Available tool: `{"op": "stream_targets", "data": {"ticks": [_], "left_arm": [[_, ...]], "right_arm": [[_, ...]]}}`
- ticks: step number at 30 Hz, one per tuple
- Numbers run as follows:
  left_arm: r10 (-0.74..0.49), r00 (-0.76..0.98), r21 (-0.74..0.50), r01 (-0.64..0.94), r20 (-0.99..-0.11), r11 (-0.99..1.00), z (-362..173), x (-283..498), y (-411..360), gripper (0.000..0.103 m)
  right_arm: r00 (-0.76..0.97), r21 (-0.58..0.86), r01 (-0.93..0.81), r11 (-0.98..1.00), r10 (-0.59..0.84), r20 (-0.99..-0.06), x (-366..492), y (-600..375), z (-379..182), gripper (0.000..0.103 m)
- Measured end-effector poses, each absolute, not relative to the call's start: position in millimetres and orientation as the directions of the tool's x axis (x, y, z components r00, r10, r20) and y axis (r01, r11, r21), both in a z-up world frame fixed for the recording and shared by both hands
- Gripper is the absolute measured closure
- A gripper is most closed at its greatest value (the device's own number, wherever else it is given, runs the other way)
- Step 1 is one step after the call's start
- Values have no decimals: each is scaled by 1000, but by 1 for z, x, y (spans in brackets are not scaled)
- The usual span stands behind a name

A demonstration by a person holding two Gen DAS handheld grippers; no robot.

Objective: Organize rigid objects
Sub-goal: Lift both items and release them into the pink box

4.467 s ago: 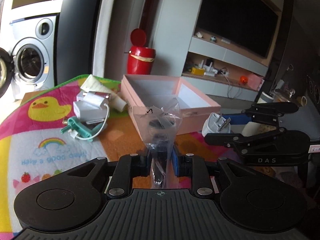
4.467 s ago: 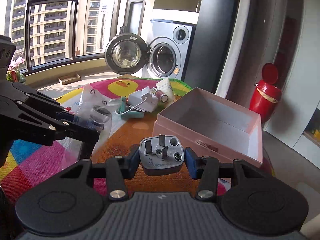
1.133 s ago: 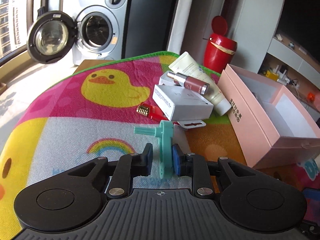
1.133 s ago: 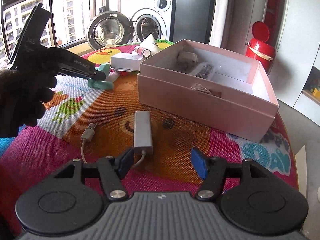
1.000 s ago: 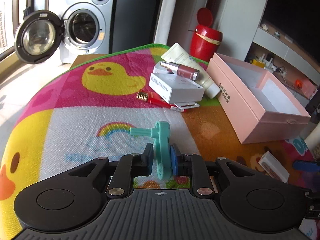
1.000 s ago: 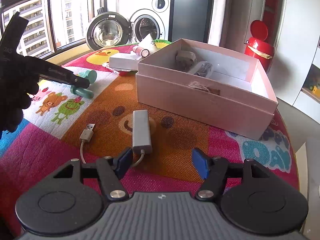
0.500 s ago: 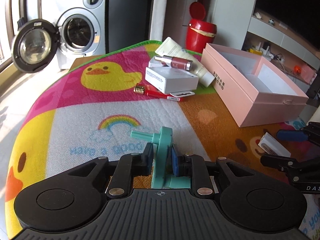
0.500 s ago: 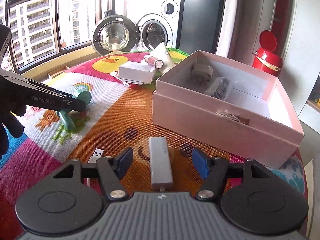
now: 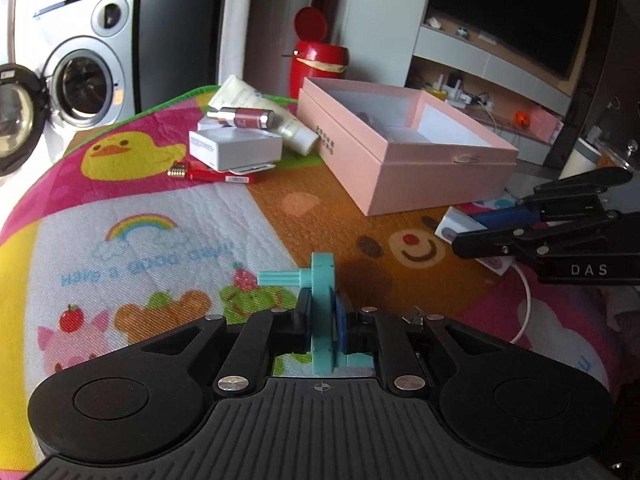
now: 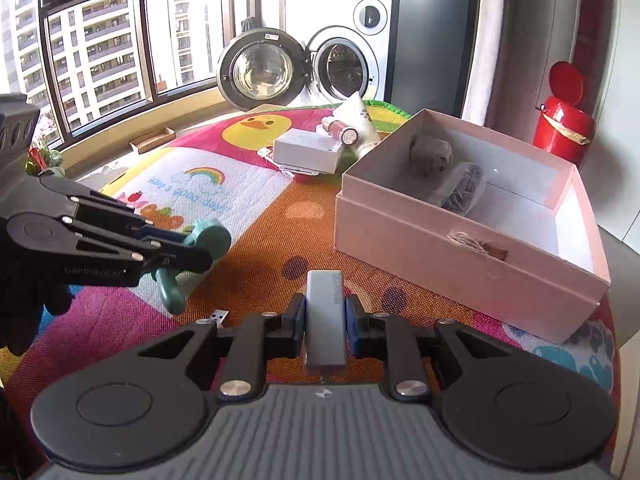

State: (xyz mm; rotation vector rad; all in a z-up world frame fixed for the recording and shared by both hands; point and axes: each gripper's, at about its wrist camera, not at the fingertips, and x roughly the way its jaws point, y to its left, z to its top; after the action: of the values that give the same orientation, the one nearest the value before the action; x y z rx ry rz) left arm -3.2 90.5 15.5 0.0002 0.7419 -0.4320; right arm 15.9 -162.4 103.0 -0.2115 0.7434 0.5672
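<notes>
Covering the surface is a kids' play mat [image 9: 120,208] w/ a yellow duck, rainbow, bear face & mirrored lettering. Behind it: washing machine [image 10: 352,52] w/ its door swung open, big windows onto apartment blocks, a red bin [image 9: 318,66] & a dark TV [image 9: 512,20] over a shelf.

Pink box [image 10: 472,248] sits open on the mat's far right side; inside are a grey plug-like item, a bagged dark item & a small cord coil. Just left of the box: white carton [image 9: 236,148] w/ a pinkish bottle [image 9: 246,117] on top, a cream tube [image 9: 260,114] behind, a red flat pack under the carton's edge.

Left gripper [image 9: 322,320] is held low over the mat, jaws pinching a teal plastic part [image 9: 320,292] upright, its peg pointing left. A dark-gloved hand [image 10: 24,320] grips it; body reads "GenRobot.AI", faintly.

Right gripper [image 10: 325,320] points toward the box, jaws pressed onto a grey adapter [image 10: 325,312], near the box's front wall; small print on its top is illegible. Its white cable [image 9: 524,304] trails down to a USB plug [image 10: 218,315] on the mat. Side plate reads "DAS".
</notes>
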Motion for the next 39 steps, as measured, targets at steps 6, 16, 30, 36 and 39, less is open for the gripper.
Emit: {"op": "stream_targets", "data": {"ticks": [6, 16, 30, 36, 39], "left_arm": [[-538, 610, -232, 510, -581, 828, 44, -29, 66, 89], [-551, 766, -154, 533, -329, 832, 147, 28, 19, 89], [-476, 795, -293, 385, -375, 875, 128, 72, 34, 85], [-419, 770, -312, 296, -481, 903, 78, 45, 83, 85], [-368, 757, -298, 237, -540, 925, 60, 42, 98, 85]], "right_arm": [[688, 6, -489, 872, 390, -612, -15, -211, 159, 83], [844, -30, -383, 923, 337, -418, -56, -266, 221, 83], [843, 55, -264, 963, 259, -471, -47, -303, 191, 83], [851, 70, -261, 963, 264, -453, -14, -293, 210, 83], [870, 74, -267, 961, 273, -410, 21, -281, 238, 83]]}}
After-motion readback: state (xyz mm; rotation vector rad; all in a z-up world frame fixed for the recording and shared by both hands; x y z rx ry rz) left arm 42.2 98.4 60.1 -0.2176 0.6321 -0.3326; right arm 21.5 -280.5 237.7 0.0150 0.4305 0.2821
